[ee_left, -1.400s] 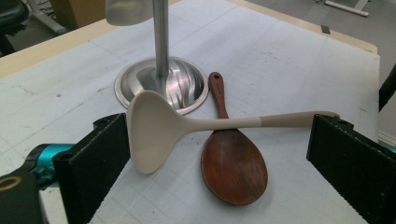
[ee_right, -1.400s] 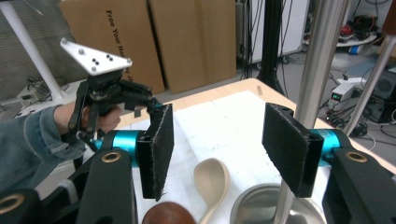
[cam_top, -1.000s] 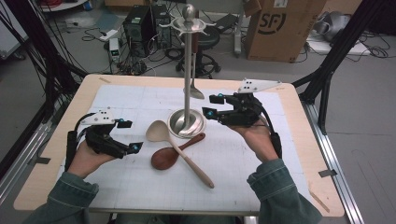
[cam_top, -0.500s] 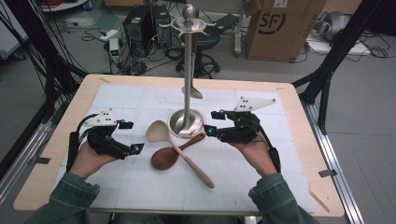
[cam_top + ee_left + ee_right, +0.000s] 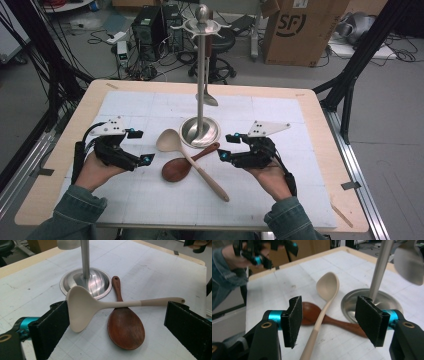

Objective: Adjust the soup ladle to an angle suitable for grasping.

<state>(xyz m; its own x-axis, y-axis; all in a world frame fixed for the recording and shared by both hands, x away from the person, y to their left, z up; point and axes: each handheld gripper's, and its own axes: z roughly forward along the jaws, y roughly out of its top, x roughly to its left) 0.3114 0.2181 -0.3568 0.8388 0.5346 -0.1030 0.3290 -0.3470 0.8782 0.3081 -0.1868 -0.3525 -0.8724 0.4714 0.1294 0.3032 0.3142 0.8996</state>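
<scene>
Right gripper (image 5: 226,146) has sunk toward cream spoon (image 5: 192,162), seemingly untouched; fingers spread, empty.

Left gripper (image 5: 120,330) jaws stood wide apart. Cream plastic ladle (image 5: 82,306) lay across dark wooden spoon (image 5: 125,327), both just before the round steel stand base (image 5: 100,286).

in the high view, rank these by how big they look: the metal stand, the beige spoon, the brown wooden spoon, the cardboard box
1. Cardboard box, though cut off by the frame's top edge.
2. Metal stand, tallest.
3. Beige spoon.
4. Brown wooden spoon, shortest.
The box sits farther back, so its true size is unsure.
</scene>
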